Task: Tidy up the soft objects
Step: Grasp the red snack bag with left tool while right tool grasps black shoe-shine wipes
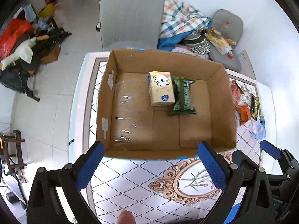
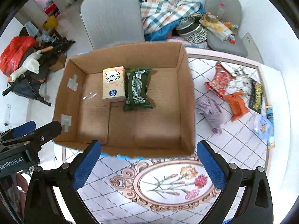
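Note:
An open cardboard box (image 1: pixel 222 100) (image 2: pixel 186 100) stands on the patterned table. Inside it lie a yellow tissue pack (image 1: pixel 161 87) (image 2: pixel 113 83) and a dark green snack packet (image 1: pixel 183 96) (image 2: pixel 138 91), side by side near the far wall. My left gripper (image 1: pixel 151 165) hangs above the box's near rim, open, nothing between its blue pads. My right gripper (image 2: pixel 149 165) is beside it, also open and empty, above the near rim. To the right of the box lie a crumpled lilac cloth (image 2: pixel 212 113) and several snack bags (image 2: pixel 235 87) (image 1: pixel 243 100).
A grey chair (image 1: pixel 130 16) (image 2: pixel 112 16) stands behind the table, with a checked blanket (image 2: pixel 164 7) and a grey cushion (image 2: pixel 224 11) to its right. Clutter, a red bag (image 2: pixel 13 54) and a toy goose (image 2: pixel 28 65) lie on the floor at left.

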`<act>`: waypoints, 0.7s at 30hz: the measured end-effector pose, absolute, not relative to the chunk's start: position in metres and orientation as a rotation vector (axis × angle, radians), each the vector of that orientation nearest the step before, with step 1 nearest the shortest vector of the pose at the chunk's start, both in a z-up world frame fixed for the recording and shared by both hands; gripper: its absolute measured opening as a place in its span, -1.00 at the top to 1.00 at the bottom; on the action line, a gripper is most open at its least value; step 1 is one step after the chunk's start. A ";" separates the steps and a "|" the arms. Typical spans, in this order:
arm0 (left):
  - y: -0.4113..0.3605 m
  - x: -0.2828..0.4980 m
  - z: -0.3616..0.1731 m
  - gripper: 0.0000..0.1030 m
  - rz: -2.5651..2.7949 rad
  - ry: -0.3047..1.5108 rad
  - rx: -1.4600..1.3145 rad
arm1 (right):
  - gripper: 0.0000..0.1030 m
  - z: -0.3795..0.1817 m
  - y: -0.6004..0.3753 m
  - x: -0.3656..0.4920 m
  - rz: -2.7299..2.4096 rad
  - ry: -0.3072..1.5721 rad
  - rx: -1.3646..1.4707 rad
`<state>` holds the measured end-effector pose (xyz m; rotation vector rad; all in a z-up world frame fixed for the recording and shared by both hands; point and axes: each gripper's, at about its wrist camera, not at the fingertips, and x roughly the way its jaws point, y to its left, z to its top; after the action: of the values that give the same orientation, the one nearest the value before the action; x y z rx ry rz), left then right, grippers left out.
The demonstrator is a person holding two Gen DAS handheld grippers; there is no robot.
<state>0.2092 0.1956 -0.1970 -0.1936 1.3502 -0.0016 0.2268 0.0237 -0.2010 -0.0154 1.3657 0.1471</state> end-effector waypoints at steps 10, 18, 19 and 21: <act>0.162 0.174 -0.150 -0.99 -0.004 1.296 -0.099 | -1.00 -0.161 0.011 0.177 0.238 1.321 0.035; 0.063 0.204 -0.135 -0.99 -0.133 1.291 -0.048 | -1.00 -0.160 -0.103 0.177 0.151 1.331 0.208; 0.039 0.215 -0.135 -0.99 -0.176 1.292 -0.028 | -1.00 -0.160 -0.120 0.179 0.136 1.330 0.228; 0.011 0.229 -0.136 -0.99 -0.206 1.287 -0.001 | -1.00 -0.161 -0.165 0.186 0.091 1.323 0.251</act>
<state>0.2285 0.0107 -0.1357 -0.0007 1.2866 -0.2059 0.1859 -0.1652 -0.1614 0.2512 1.3233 0.0914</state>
